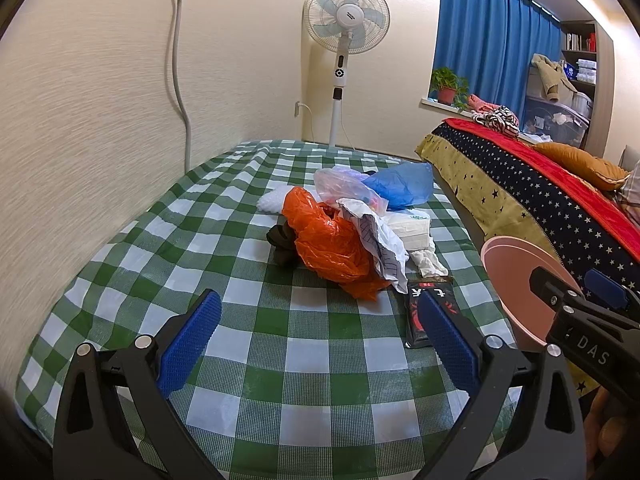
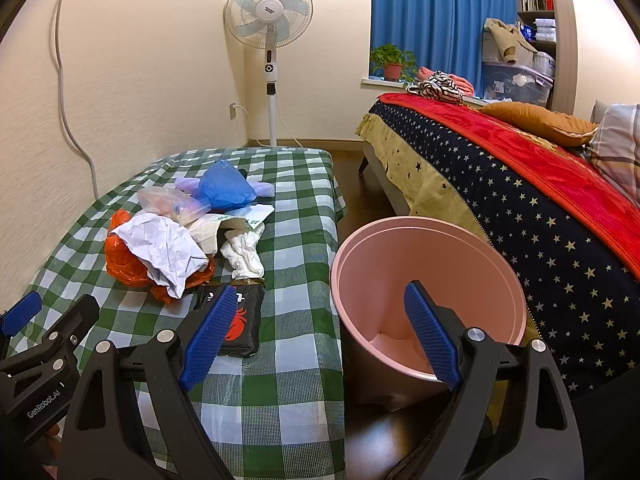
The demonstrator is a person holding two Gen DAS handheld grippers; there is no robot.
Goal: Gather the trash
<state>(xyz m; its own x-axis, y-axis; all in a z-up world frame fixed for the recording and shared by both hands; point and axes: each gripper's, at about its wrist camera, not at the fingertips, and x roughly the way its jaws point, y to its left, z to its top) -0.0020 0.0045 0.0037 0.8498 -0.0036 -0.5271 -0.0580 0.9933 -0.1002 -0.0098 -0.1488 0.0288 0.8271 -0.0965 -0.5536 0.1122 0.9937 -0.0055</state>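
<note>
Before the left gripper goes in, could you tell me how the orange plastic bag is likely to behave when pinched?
The orange plastic bag looks thin and crinkled, so probably floppy and light. The crumpled paper lying on it may slide off.

A home bedroom: a quilt-covered bed (image 2: 520, 184), blue curtains (image 2: 436, 20), and a standing fan (image 2: 269, 12) by the wall.

Warm indoor light was brightest above the curtain (image 1: 492, 40); fisheye bending and dark corners ringed both views, the left wall streaked with blur.
</note>
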